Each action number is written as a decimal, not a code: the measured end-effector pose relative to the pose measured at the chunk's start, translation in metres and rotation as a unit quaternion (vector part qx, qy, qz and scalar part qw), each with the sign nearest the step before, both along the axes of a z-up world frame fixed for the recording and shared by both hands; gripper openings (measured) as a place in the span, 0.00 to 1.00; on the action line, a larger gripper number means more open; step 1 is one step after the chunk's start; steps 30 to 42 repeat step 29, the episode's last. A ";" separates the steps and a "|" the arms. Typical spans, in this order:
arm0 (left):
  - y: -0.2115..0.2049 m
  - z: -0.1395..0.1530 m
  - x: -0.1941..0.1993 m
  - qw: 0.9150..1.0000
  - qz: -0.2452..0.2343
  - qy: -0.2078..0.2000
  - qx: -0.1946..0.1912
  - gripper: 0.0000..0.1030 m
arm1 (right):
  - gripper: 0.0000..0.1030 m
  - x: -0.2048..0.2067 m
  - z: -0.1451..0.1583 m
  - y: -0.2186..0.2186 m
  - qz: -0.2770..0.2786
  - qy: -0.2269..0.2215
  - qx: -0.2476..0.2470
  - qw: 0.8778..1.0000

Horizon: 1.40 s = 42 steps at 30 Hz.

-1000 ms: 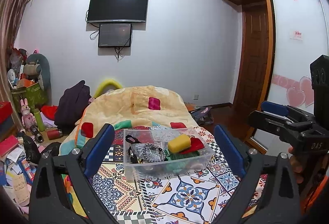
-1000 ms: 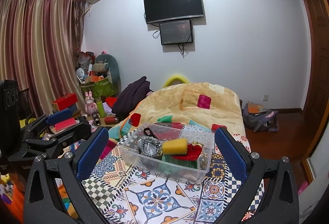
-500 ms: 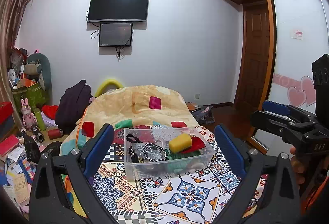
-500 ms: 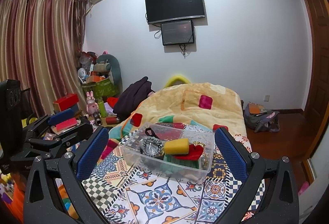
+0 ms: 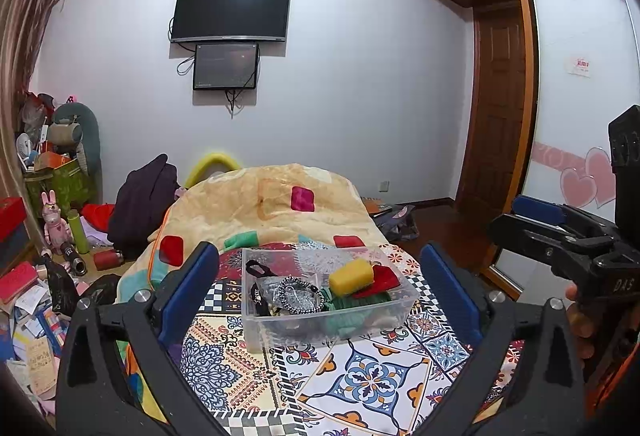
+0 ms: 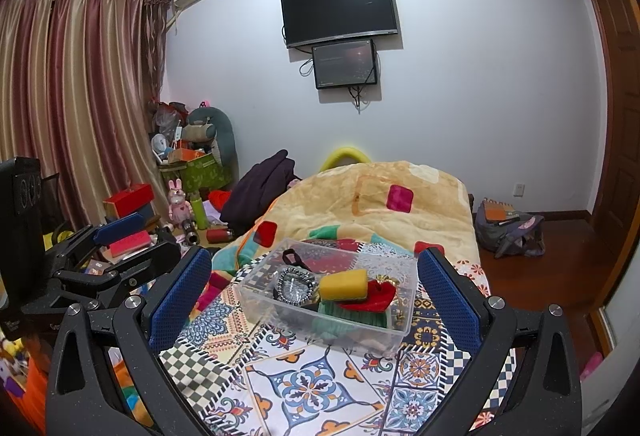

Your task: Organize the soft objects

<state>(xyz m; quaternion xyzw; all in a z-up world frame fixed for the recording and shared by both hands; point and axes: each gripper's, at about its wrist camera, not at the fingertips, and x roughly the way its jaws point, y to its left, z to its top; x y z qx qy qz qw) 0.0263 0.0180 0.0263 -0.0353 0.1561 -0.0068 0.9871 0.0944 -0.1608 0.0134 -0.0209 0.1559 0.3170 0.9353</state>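
Note:
A clear plastic box (image 5: 260,330) stands on the patterned cloth; it also shows in the right wrist view (image 6: 256,298). In it lie a yellow sponge (image 5: 351,276), a red cloth (image 5: 383,278), a green knit piece (image 5: 352,304), a black-and-white braided ring (image 5: 300,294) and a black strap (image 5: 256,270). The same sponge (image 6: 344,285) and red cloth (image 6: 370,298) show from the right. My left gripper (image 5: 320,292) is open and empty, held back from the box. My right gripper (image 6: 314,300) is open and empty, likewise short of the box.
The box sits on a tiled-pattern cloth (image 5: 372,380) over a bed with an orange blanket (image 5: 264,204). Clutter lies on the floor at left (image 5: 36,276). A bag (image 6: 508,228) lies on the floor at right. A dark garment (image 5: 144,196) is heaped beside the bed.
Both views drift very slightly; the box sits a touch lower in the right wrist view. Both grippers stay open and empty.

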 end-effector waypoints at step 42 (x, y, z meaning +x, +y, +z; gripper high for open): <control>-0.002 0.000 0.001 1.000 -0.006 0.010 -0.005 1.00 | 1.00 0.004 -0.008 0.000 -0.001 0.022 -0.003 1.000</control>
